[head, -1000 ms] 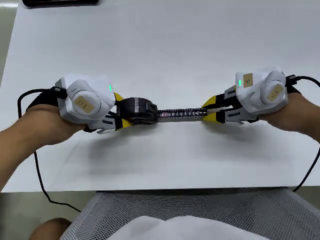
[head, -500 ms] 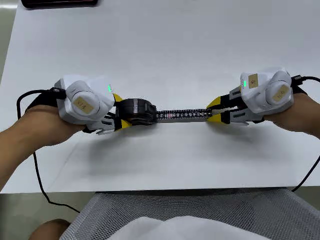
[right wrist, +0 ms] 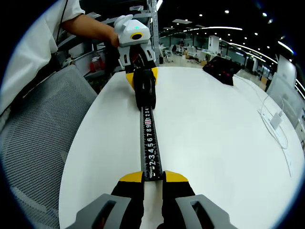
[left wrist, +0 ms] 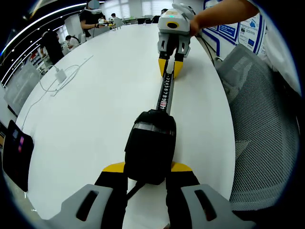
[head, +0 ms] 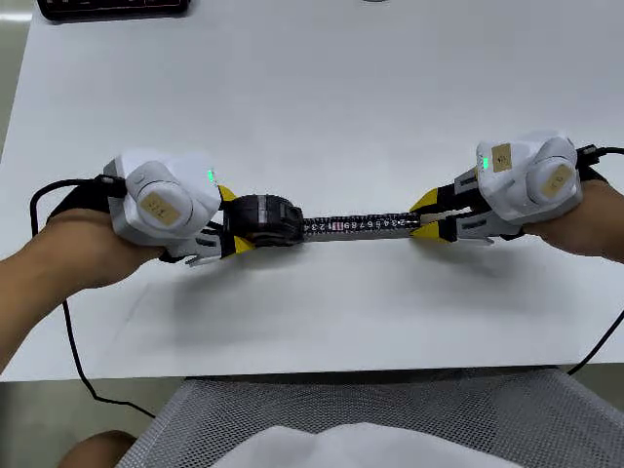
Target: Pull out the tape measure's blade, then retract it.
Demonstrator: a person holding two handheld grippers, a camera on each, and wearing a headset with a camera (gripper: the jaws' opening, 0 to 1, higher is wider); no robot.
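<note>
A black tape measure case [head: 263,219] rests on the white table [head: 322,88], and my left gripper [head: 234,219] is shut on it; the left gripper view has the case [left wrist: 150,145] between the yellow-tipped fingers [left wrist: 114,168]. Its dark numbered blade [head: 356,225] runs right from the case to my right gripper [head: 422,215], which is shut on the blade's end. In the right gripper view the blade [right wrist: 150,148] stretches from my right gripper [right wrist: 153,177] toward the case [right wrist: 144,88]. The right gripper [left wrist: 170,67] also appears far off in the left gripper view.
A black flat object [head: 112,8] lies at the table's far left edge. A grey mesh chair back [head: 390,419] stands at the near edge. Black cables [head: 73,341] hang from both grippers. A white charger with cable [left wrist: 59,76] lies on the table.
My right gripper has moved right with the blade's end, and more of the blade is out of the case. The left gripper and case have hardly moved.
</note>
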